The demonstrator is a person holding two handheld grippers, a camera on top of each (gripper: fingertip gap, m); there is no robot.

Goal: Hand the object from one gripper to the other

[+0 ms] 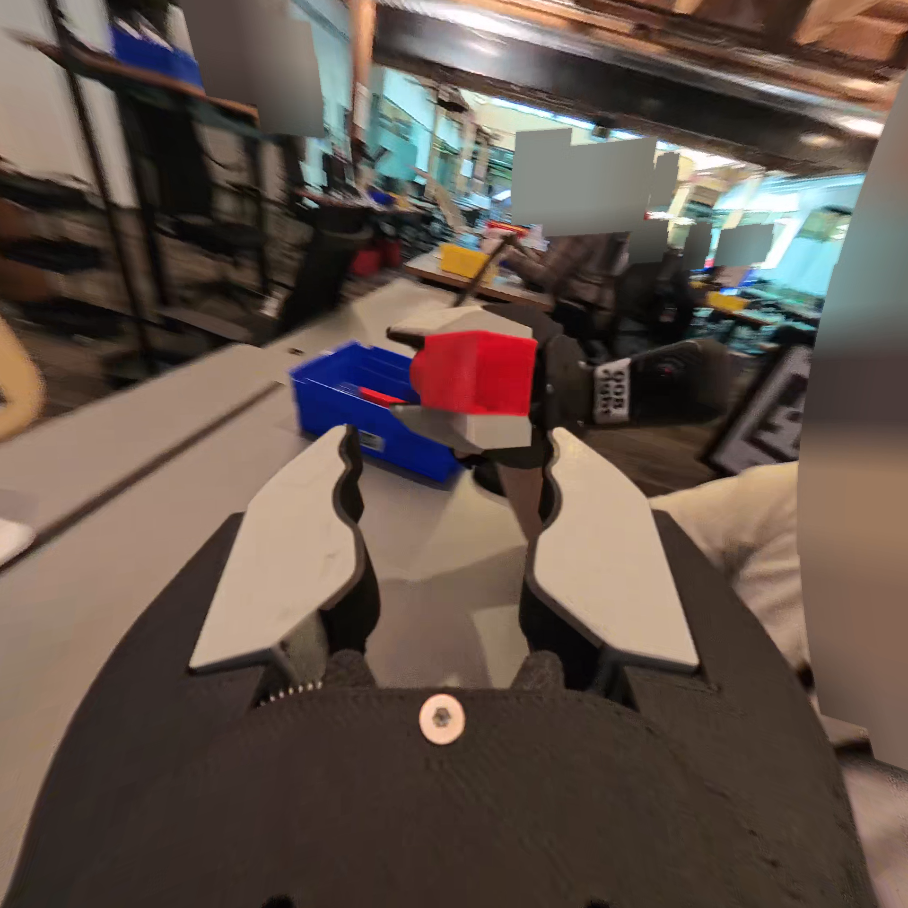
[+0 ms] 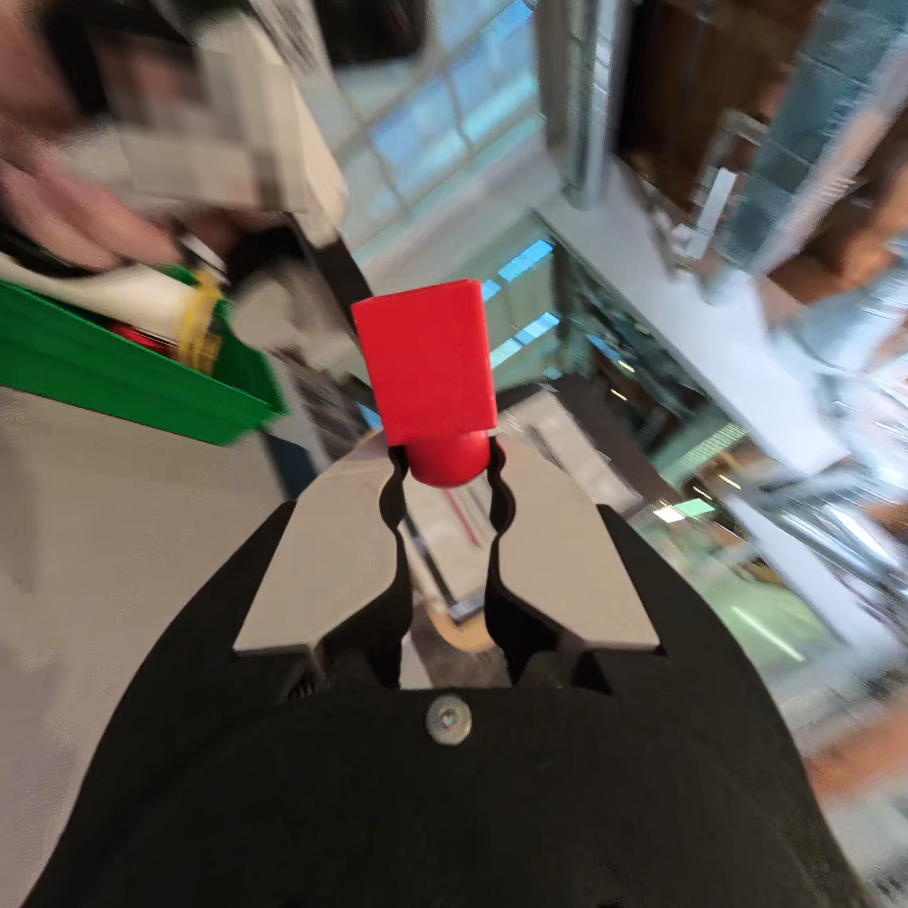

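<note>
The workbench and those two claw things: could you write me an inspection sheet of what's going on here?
Surface: grey table, bare where visible.
Job's things: red block, square body with a round end; the round end is pinched at the fingertips.
Clutter: blue bin on the table with a red piece inside; green bin with blurred contents.
Grippers: right gripper shut on the red block; left gripper open, empty, just short of the block.
Cables: nothing seen.
Surroundings: busy workshop with shelves, more tables, seated people; much is motion-blurred.
</note>
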